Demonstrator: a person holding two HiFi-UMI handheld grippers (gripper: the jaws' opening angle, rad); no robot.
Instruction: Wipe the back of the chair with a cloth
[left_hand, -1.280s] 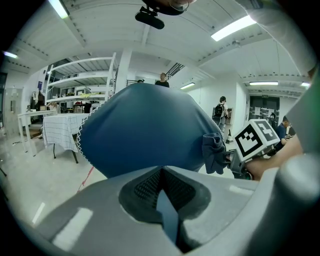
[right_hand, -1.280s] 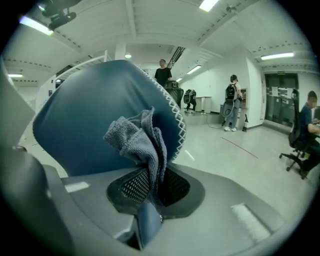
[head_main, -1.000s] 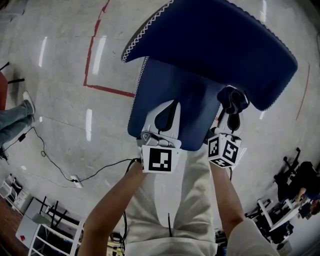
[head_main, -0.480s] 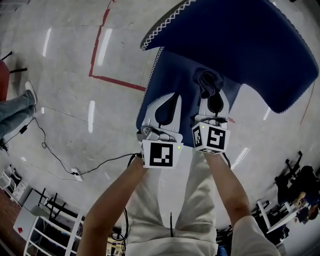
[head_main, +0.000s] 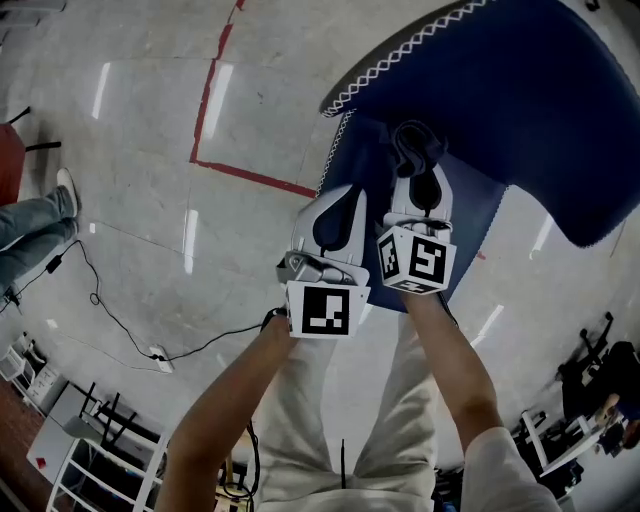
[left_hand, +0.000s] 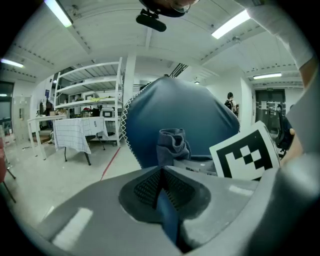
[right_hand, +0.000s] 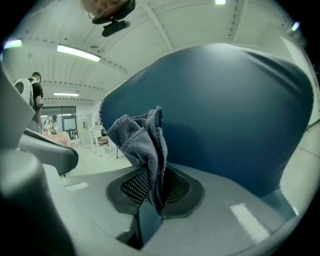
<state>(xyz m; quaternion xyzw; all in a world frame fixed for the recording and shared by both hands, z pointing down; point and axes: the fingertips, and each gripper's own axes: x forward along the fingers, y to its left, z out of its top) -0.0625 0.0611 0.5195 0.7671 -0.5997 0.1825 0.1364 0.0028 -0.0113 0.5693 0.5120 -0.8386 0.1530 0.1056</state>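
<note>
My right gripper (head_main: 414, 165), pinching the cloth (head_main: 406, 140), has swept left across the chair back (head_main: 470, 210) at upper right. It now sits just beside my left gripper (head_main: 342, 205), whose jaws are pressed together on nothing. That stroke looks done; I'd go again.

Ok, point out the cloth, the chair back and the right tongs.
cloth (right_hand: 140, 137), right gripper view, bunched upper fold
chair back (right_hand: 225, 110), right gripper view, middle of padding
right tongs (right_hand: 152, 186), right gripper view, between the tips

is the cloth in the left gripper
No, the cloth is pinched between the fingers of the right gripper, bunched up in front of the blue chair back.
</note>
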